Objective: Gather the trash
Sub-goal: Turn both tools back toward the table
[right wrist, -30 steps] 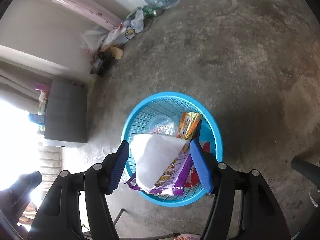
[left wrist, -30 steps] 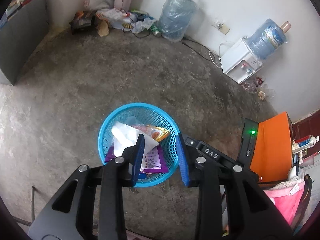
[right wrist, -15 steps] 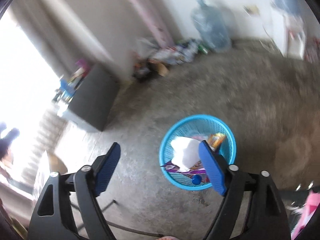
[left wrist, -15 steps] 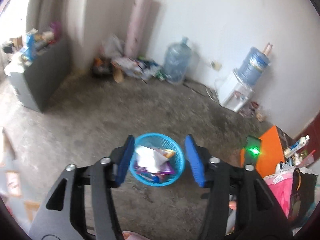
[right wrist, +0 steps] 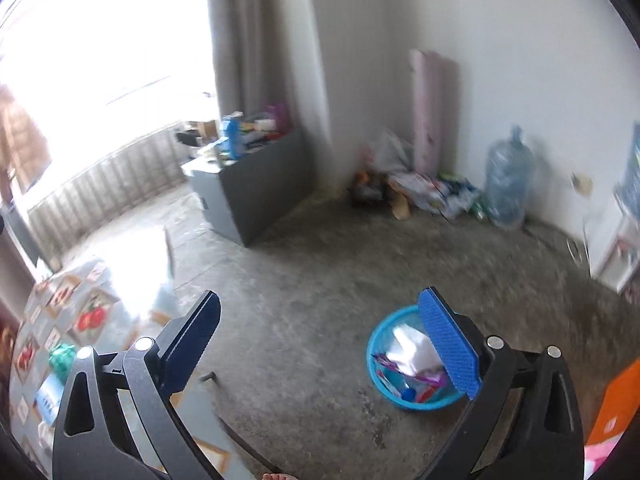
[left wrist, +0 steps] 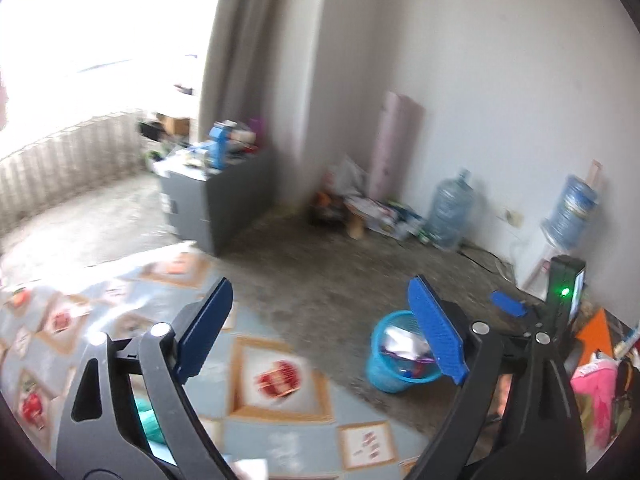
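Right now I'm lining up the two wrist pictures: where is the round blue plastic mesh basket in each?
Left wrist: round blue plastic mesh basket sits lower right of centre, partly behind the gripper's right finger.
Right wrist: lower right, also partly behind the right finger.
Shared landmark: clear water jug standing against the white wall.

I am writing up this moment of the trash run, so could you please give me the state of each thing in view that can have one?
Left gripper: jaws opening, nothing between them.
Right gripper: jaws opening, nothing between them.
Blue basket: upright on the floor, holding white paper and wrappers.
Water jug: upright by the wall.
Pink roll: standing against the wall.
Device light: lit green.
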A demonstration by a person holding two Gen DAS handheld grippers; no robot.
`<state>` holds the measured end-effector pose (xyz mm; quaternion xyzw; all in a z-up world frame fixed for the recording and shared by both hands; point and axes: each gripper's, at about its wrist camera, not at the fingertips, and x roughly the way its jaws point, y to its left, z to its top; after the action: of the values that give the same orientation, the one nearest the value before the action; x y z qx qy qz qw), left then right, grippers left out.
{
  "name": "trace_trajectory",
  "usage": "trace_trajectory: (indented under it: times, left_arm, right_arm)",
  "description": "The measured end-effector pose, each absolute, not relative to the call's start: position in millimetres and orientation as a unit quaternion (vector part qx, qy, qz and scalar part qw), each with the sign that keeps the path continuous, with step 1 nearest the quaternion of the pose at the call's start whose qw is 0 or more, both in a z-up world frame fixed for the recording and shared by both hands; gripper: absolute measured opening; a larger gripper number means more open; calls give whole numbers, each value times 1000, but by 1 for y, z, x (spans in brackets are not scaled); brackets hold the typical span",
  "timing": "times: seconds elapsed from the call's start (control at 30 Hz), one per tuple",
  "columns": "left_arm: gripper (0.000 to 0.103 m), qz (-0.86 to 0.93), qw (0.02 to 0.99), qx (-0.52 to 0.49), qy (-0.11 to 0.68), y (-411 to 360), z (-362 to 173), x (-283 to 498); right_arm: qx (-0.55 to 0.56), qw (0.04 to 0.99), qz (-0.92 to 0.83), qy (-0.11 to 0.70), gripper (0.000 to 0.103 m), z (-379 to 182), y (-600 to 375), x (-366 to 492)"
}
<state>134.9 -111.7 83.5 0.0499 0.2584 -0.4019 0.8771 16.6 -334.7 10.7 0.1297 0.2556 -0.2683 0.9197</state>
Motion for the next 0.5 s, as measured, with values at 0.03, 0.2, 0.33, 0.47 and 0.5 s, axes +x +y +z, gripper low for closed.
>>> trace_trajectory:
  times: [0.03,0.2,0.33,0.47,0.5]
  left_arm:
    - [86,-390,884,46,255,-98,85,135]
    - [91,-319,915,13,246,-18,90,136]
    - [91,-262,930,-10,257,36,82,138]
    - [91,-217,937,-25,272,76,69,138]
    - [91,-208,938,-28,275,82,66,138]
  right_arm:
    - [113,923,-267,255,96,17,-323,22]
    - [61,943,-223,238,96,39,-283,39]
    - [41,959,-171,220,96,55,-253,51]
    - [61,969,-97,218,96,60,-233,64]
    - [70,970,-81,217,96,60,-228,67]
